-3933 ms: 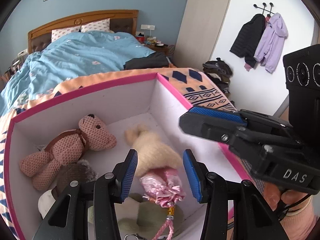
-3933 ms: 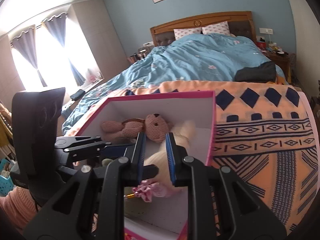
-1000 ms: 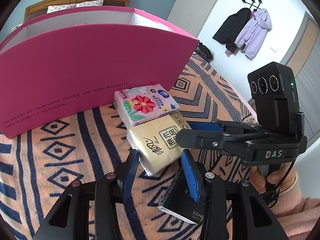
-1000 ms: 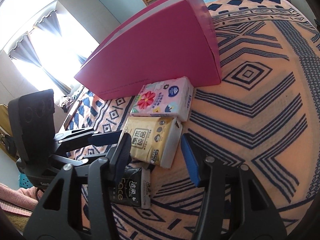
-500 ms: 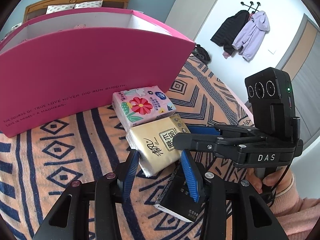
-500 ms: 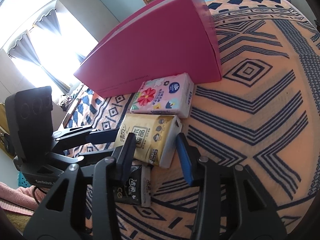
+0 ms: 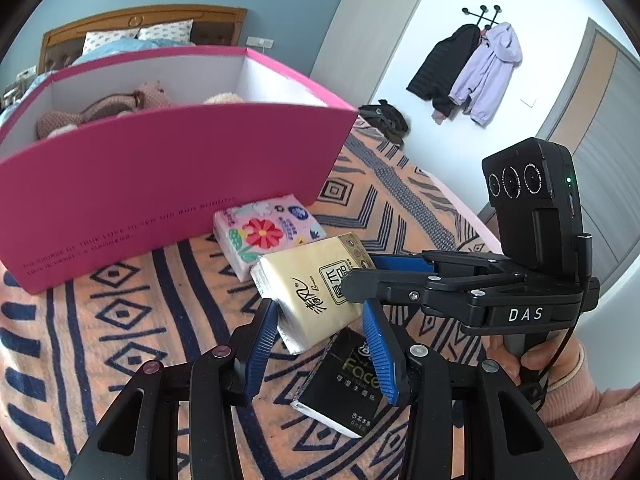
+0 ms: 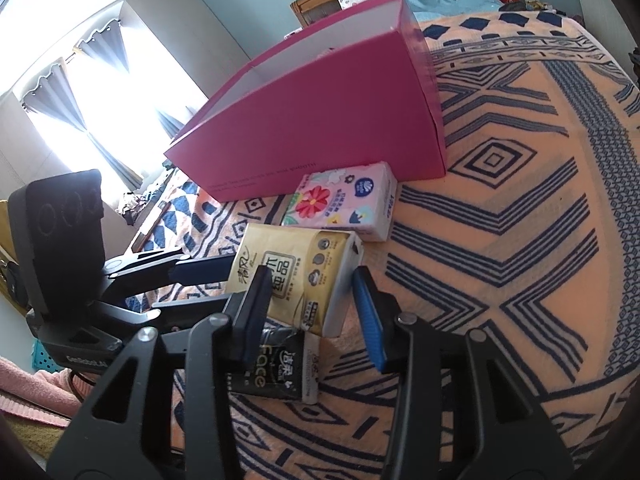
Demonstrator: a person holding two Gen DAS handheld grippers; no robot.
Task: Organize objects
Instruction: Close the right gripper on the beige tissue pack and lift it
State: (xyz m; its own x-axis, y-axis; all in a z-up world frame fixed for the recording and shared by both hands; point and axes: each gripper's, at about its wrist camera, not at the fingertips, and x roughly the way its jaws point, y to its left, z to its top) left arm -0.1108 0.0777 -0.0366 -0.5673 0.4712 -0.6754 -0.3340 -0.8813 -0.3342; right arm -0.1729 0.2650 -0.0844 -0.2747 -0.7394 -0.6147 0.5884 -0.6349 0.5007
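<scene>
Three packs (left wrist view): floral tissue pack (image 7: 264,236), yellow tissue pack (image 7: 316,280) and black tissue pack (image 7: 352,380) in a row on the patterned blanket (image 7: 100,320), floral one farthest, black one nearest.
Pink box (image 7: 172,168): open top, just behind the floral pack; plush toys (image 7: 100,108) inside.
Left gripper (image 7: 320,312): fingers part open, near end of the yellow pack between the blue pads; can't tell whether they press on it.
Right gripper (image 7: 362,274): comes in from the right, tips at the yellow pack's right edge, a hand (image 7: 532,360) on its handle.
Yellow pack (left wrist view): near end overlaps the black pack.
Background: coats (image 7: 472,68) on wall hooks.
Packs (right wrist view): same row; floral pack touches the box's front wall, yellow pack just in front of it, black pack nearest, partly under the yellow one.
Right gripper (right wrist view): fingers part open, yellow pack's near right corner between them; left pad overlaps its printed face, right pad just beside its white side; contact unclear.
Left gripper (right wrist view): reaches in from the left, upper fingertip at the yellow pack's left edge; lower tip hidden.
</scene>
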